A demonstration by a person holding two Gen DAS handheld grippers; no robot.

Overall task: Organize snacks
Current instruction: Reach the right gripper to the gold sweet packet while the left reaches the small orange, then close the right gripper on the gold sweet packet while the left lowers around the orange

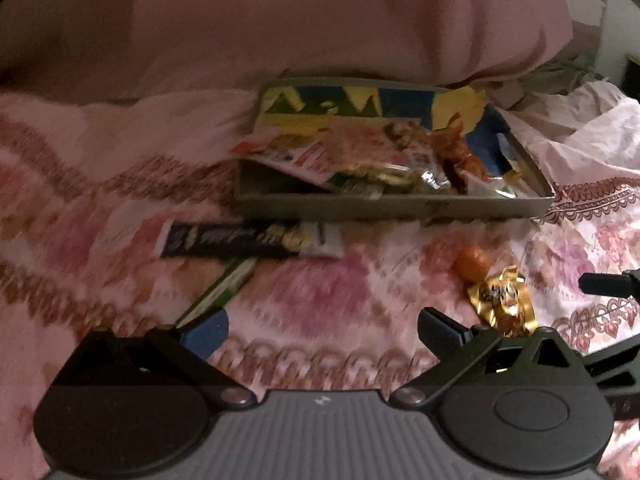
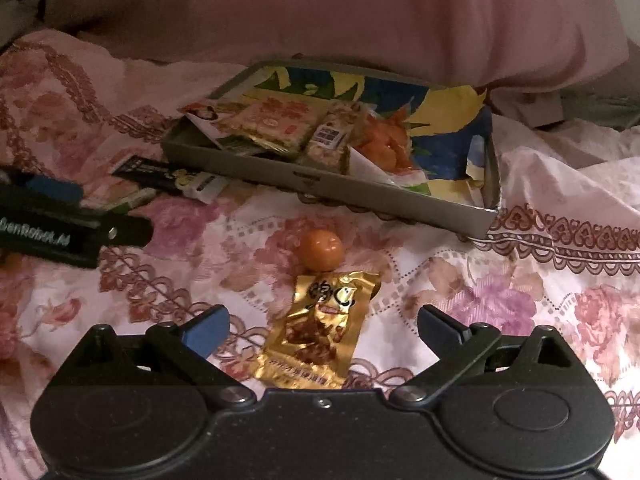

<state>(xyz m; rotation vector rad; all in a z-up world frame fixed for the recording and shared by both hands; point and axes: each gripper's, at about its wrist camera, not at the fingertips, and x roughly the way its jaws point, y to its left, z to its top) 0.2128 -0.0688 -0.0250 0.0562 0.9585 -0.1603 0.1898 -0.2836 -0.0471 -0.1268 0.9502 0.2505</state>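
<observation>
Both spread wide, empty: left gripper (image 1: 322,330) before black snack bar (image 1: 248,238); right gripper (image 2: 324,332) straddling gold foil packet (image 2: 318,332), orange ball (image 2: 323,249) just beyond.

The left gripper (image 1: 322,330) hangs low with its jaws spread wide and nothing between them. The right gripper (image 2: 323,330) is likewise spread wide, gripping nothing. The left gripper's fingers (image 2: 52,188) appear off to the left of the right jaws.
</observation>
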